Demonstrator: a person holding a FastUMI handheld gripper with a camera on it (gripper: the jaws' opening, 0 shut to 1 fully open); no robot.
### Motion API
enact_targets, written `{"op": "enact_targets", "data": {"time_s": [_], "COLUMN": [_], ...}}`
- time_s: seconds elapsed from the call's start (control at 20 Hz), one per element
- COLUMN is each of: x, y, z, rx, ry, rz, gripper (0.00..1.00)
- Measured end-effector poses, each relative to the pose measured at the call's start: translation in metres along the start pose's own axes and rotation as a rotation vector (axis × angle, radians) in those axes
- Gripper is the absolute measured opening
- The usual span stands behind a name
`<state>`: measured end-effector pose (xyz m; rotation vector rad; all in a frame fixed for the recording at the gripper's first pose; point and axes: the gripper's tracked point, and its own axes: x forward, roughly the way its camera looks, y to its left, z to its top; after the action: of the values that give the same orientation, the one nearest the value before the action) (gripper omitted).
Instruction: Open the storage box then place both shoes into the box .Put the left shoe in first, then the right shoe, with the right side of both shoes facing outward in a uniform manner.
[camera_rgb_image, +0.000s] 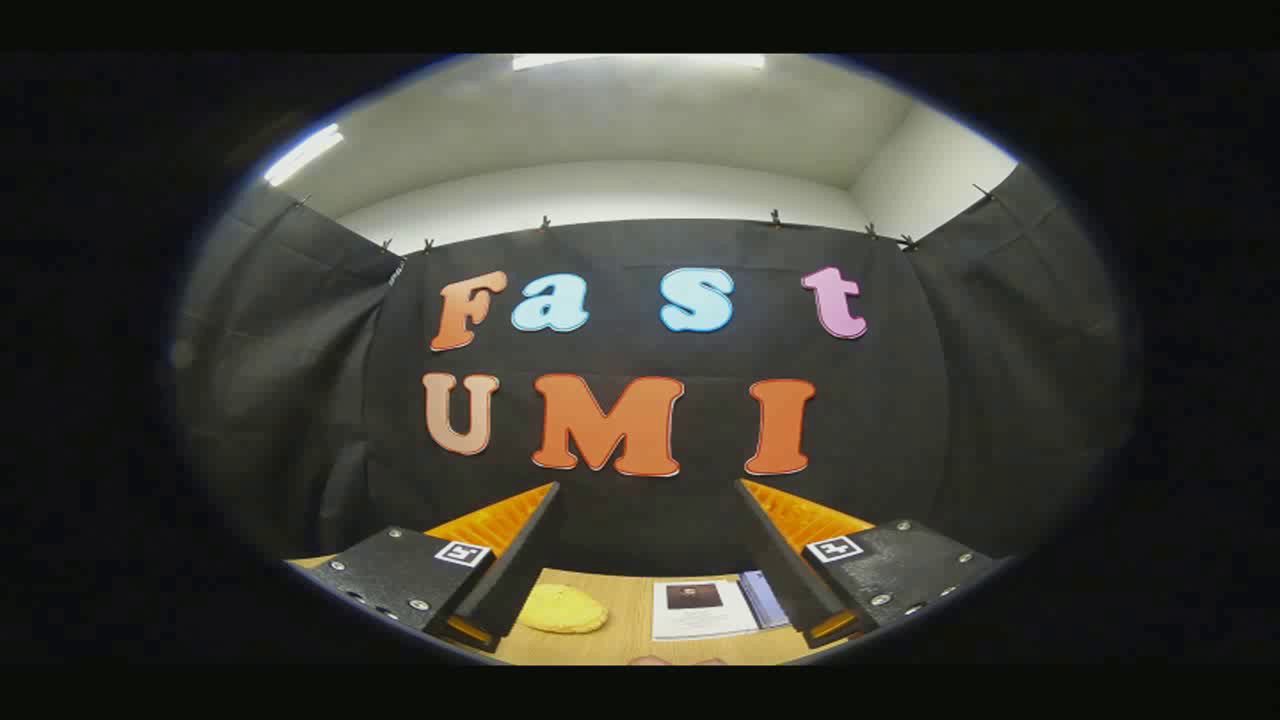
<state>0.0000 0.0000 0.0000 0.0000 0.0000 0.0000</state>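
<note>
Wooden table bears a yellow lump (soft-looking) and papers.

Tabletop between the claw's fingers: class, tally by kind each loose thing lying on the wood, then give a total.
Yellow soft lump: 1
White printed sheet: 1
Bluish booklet beside that sheet: 1
Total: 3
All lie on the wooden table. The claw hangs open above them, gripping nothing.

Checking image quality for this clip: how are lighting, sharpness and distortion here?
Gripper view: strong fisheye bending of the wall; ceiling lights blown out; the wooden table evenly lit, soft; the open gripper holds nothing; yellow object slightly blurred.
</note>
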Motion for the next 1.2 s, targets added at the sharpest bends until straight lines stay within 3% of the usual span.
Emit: {"op": "enact_targets", "data": {"time_s": [0.8, 1.2], "x": [-0.008, -0.020], "y": [0.022, 0.058], "z": [-0.003, -0.063], "rx": [0.019, 0.181], "ry": [0.047, 0.290], "rz": [0.060, 0.161], "gripper": [0.99, 0.99]}}
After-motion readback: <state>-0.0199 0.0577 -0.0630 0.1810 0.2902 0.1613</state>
